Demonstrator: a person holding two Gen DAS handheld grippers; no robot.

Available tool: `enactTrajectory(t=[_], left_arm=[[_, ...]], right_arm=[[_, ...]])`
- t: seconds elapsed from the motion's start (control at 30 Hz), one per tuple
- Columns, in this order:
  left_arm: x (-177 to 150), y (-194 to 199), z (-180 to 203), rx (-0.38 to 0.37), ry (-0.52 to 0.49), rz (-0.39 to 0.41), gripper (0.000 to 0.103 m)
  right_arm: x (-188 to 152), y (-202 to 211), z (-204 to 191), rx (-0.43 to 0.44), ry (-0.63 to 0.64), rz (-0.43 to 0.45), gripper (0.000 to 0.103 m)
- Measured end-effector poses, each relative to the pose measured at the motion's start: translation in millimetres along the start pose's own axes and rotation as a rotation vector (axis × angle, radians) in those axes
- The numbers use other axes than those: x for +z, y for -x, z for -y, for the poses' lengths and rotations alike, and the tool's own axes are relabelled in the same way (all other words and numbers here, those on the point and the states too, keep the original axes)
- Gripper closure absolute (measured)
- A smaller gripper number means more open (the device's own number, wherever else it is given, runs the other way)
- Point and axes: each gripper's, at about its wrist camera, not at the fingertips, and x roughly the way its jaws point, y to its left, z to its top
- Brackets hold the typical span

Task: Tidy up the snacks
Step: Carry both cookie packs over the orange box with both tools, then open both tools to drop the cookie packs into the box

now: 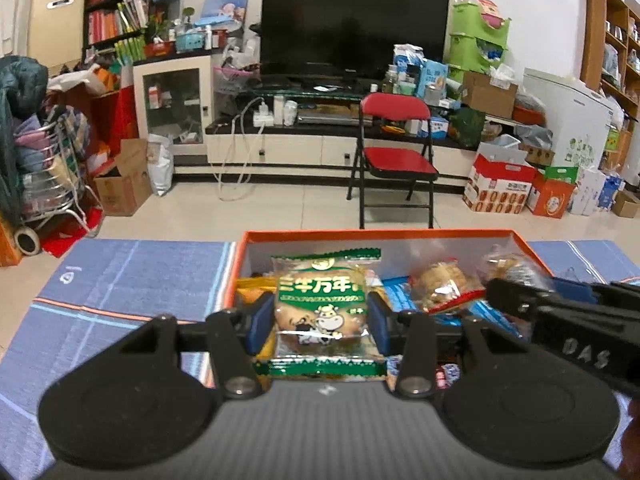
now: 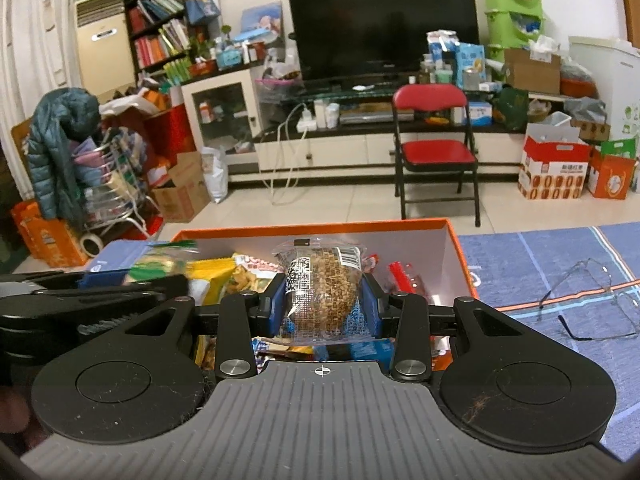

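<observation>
While left gripper (image 1: 320, 322) clamps green packet (image 1: 322, 304), right gripper (image 2: 324, 306) clamps clear packet (image 2: 322, 292).

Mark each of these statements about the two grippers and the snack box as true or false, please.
1. The left gripper is shut on a green biscuit packet. True.
2. The right gripper is empty. False: it is shut on a clear packet of brown crispy snack.
3. The orange box holds no snacks. False: several packets lie in it.
4. A pair of glasses lies on the blue cloth. True.
5. The folding chair is blue. False: red.
</observation>
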Motion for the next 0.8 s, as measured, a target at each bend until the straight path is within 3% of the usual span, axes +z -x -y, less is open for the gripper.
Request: enactTrajectory(t=[0.8], left_arm=[[4.8, -14.3, 21.8, 0.024, -0.05, -0.032, 0.059]], right_arm=[[-4.6, -8.6, 4.5, -0.034, 0.003, -0.017, 0.081]])
